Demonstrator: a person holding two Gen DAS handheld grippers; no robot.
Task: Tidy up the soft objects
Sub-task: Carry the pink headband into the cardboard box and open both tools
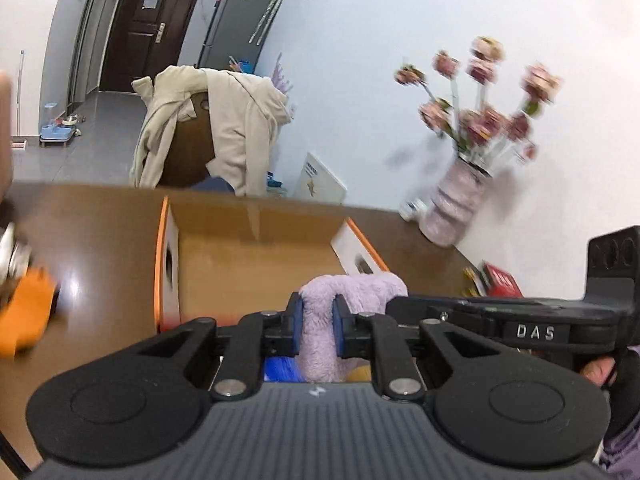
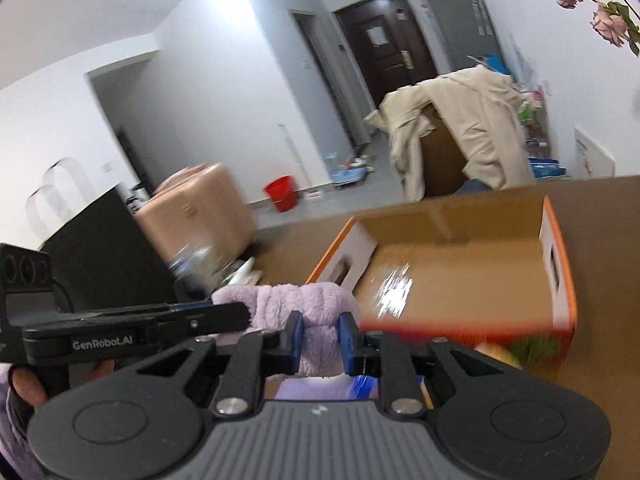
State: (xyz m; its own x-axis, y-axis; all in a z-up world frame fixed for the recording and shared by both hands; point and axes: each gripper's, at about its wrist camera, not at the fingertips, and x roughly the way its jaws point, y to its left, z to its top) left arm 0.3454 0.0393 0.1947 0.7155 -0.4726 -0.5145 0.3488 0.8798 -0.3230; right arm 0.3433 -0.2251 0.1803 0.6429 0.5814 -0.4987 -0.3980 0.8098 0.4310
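A fluffy lilac soft object point(image 1: 352, 292) is stretched between both grippers, just in front of an open cardboard box point(image 1: 256, 256) with orange and white sides. My left gripper point(image 1: 319, 322) is shut on one end of it. My right gripper point(image 2: 321, 338) is shut on the other end of the lilac soft object point(image 2: 296, 300). The box point(image 2: 460, 264) lies open just beyond it in the right wrist view. Each gripper shows side-on in the other's view. Blue and yellow items show blurred below the fingers.
The box stands on a brown table point(image 1: 92, 236). A vase of pink flowers point(image 1: 460, 204) stands at the table's far right by the wall. An orange object point(image 1: 24, 320) lies at the left. A chair draped with a beige jacket point(image 1: 224, 128) stands behind the table.
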